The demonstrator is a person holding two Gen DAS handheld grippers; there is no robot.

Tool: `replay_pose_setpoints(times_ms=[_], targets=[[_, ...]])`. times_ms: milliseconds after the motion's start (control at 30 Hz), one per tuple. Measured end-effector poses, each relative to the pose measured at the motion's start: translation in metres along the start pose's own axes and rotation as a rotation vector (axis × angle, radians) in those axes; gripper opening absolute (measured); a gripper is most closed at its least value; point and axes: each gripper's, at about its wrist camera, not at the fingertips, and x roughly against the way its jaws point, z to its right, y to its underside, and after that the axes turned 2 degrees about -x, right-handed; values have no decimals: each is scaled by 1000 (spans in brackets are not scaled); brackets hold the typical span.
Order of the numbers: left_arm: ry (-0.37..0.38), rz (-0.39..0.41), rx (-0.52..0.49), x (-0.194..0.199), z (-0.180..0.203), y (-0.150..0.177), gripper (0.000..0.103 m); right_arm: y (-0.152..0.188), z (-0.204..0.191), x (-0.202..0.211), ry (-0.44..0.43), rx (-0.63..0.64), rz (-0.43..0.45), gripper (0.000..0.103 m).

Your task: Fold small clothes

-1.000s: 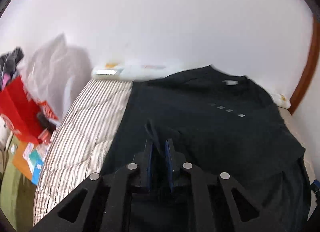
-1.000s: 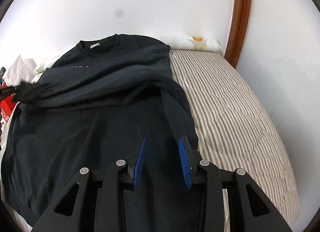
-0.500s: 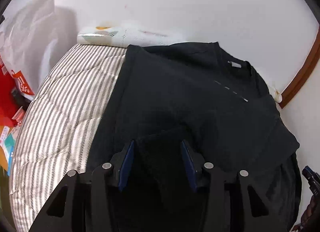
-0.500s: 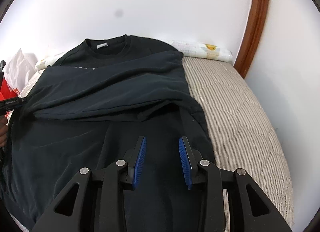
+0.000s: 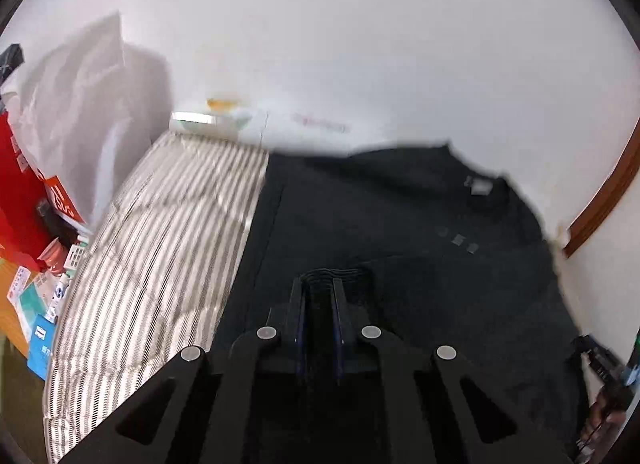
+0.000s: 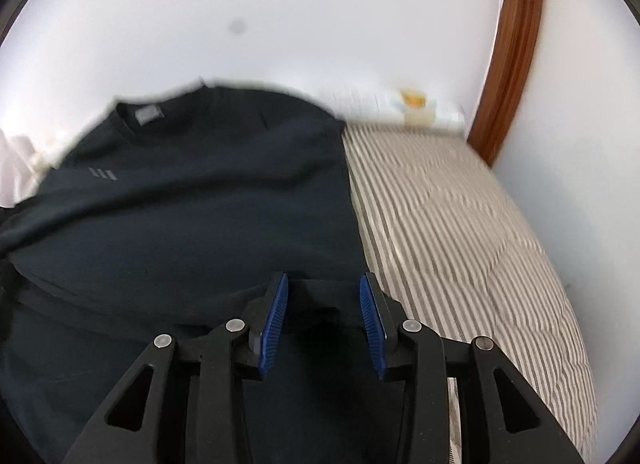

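Observation:
A black long-sleeved shirt (image 5: pixel 400 224) lies spread on a striped mattress (image 5: pixel 160 232), collar toward the wall. My left gripper (image 5: pixel 319 284) is shut on a bunched fold of the shirt's fabric near its left side. In the right wrist view the same shirt (image 6: pixel 200 192) shows with a sleeve folded across its chest. My right gripper (image 6: pixel 323 284) is open, its blue pads just above the shirt's lower right part, holding nothing.
A white plastic bag (image 5: pixel 80 104) and a red bag (image 5: pixel 20 192) stand left of the mattress, with boxes on the floor. A rolled white item (image 6: pixel 412 112) lies along the wall. A brown wooden door frame (image 6: pixel 516 44) rises at the right. Bare mattress (image 6: pixel 460 224) lies right of the shirt.
My left gripper opened half a second ago and has now closed on a fold of the shirt. My right gripper stayed open and moved forward over the shirt.

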Motion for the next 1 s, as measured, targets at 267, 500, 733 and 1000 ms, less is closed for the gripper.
replay_pose_setpoints(times_ms=[267,500,733,1000], targets=[[-27,-35,-4,-14,4,15,17,17,15,20,-22,18,-33,36],[-35,-37,-25,-10,3,20,22,32,13,21,-171,-33,-85,39],[-56,-30,-37,-14,5,25,24,10,11,-14,-160,-158,-71,28],[-42,-52,-43,-2,6,32,24,19,15,7,-85,-96,-78,22]])
